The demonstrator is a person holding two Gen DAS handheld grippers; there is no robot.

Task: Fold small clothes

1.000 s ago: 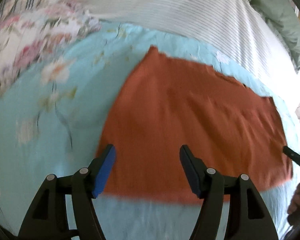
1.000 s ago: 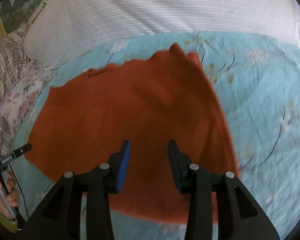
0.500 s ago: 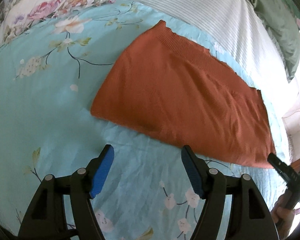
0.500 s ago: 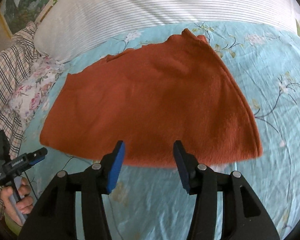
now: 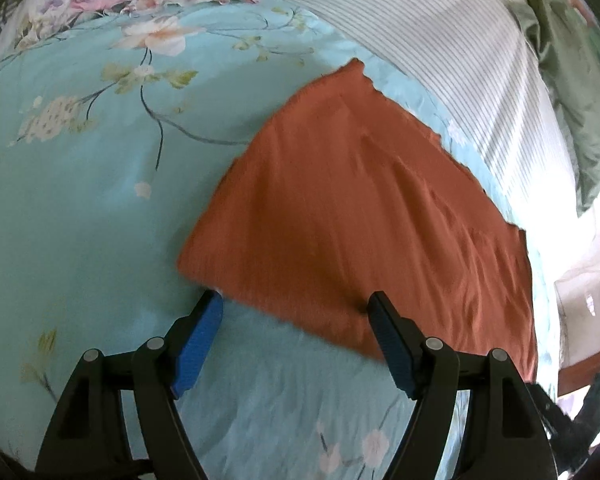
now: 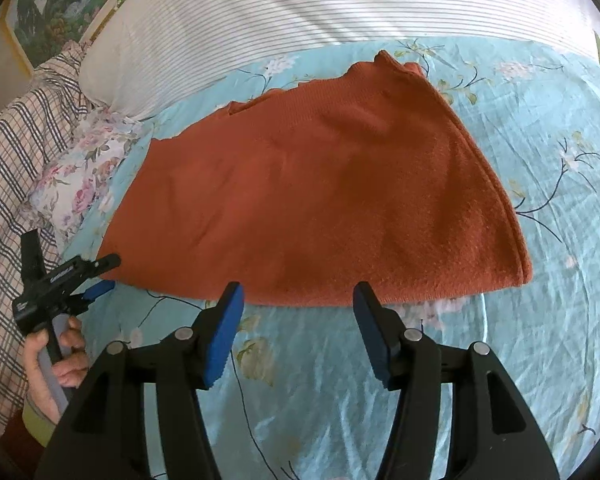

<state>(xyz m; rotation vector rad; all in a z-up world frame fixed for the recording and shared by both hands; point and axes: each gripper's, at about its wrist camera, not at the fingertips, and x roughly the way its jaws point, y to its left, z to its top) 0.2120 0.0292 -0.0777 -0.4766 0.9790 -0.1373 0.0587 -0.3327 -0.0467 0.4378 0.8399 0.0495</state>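
- We see the rust-orange knit garment (image 6: 316, 200) lying flat on the light blue floral bedspread (image 6: 540, 340), already doubled over, with a rounded folded edge at its right end.
- Its long axis runs left to right across the bed, and its near hem faces both tools.
- Our left gripper (image 5: 296, 340) has its jaws spread wide and holds nothing; the left blue pad (image 5: 198, 338) sits just beside the garment's near left corner, while the right finger overlaps the near hem in the view. We cannot tell whether it touches the cloth.
- Our right gripper (image 6: 298, 334) is also spread open and empty, its fingertips just short of the near hem, around the middle of that edge.
- From the right wrist view, the left gripper (image 6: 100, 276) shows at the garment's near left corner, held in the person's hand (image 6: 56, 364).
- We judge the left tool the nearer to a grasp, since it already straddles the corner; the right one would need to travel rightward to reach the far right end.
- The bedspread is soft and creased, so a hem pinched there may bring the sheet with it.
- Beyond the garment lie a white striped pillow (image 6: 300, 12), a plaid cloth (image 6: 16, 152) at far left, and a green pillow (image 5: 572, 92) at far right.
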